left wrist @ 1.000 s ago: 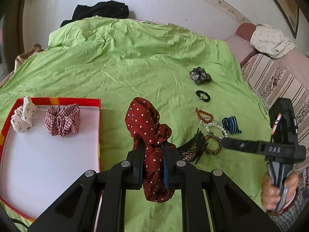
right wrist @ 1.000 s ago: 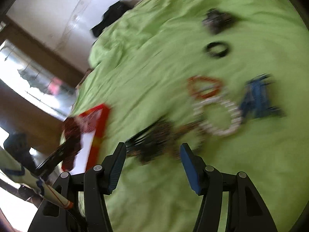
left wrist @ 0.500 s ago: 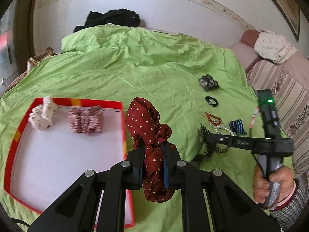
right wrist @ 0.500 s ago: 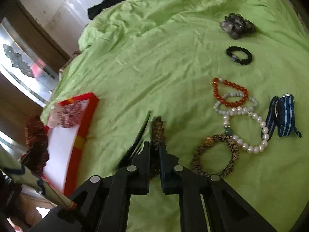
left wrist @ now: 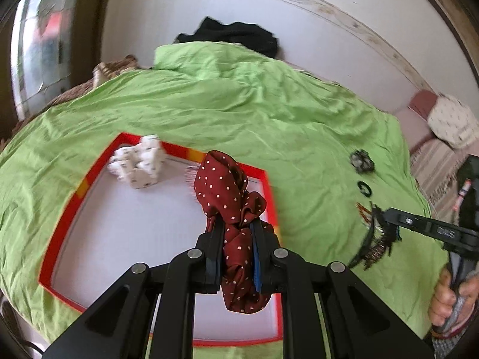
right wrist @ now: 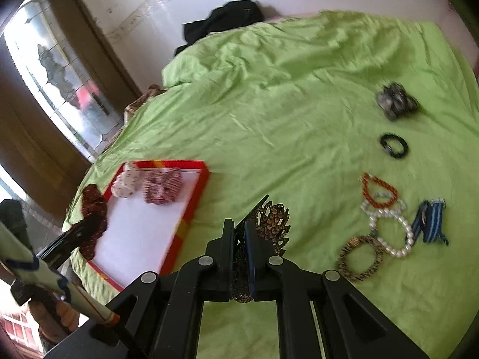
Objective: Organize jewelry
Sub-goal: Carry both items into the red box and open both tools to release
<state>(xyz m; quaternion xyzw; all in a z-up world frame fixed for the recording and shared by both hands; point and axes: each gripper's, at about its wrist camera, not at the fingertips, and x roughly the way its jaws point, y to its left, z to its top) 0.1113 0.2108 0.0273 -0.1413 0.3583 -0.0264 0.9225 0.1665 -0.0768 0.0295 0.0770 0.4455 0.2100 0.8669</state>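
Currently, left wrist view: left gripper (left wrist: pixel 236 246) is clamped narrow on the dark red polka-dot scrunchie (left wrist: pixel 232 209), which stands roughly upright between the fingers, long axis vertical, top loop leaning away from the camera. It hangs over the near-right part of the red-rimmed white tray (left wrist: pixel 71 200) on the green bed cover (left wrist: pixel 269 113); the white scrunchie (left wrist: pixel 139 161) sits at the tray's far left corner. Drop zone looks to be straight below and slightly left, so the left gripper is the nearer one

Right wrist view: right gripper (right wrist: pixel 239 257) is pinched shut on the brown rhinestone hair claw (right wrist: pixel 271 224), lifted off the bed, long axis pointing forward and up-right. Tray lies to its left, plaid scrunchie (right wrist: pixel 163 187) in it. Bead bracelets (right wrist: pixel 378 191), pearl strand (right wrist: pixel 392 230), striped band (right wrist: pixel 429 220), black hair tie (right wrist: pixel 393 145) remain on the bed to the right, well apart from the tray
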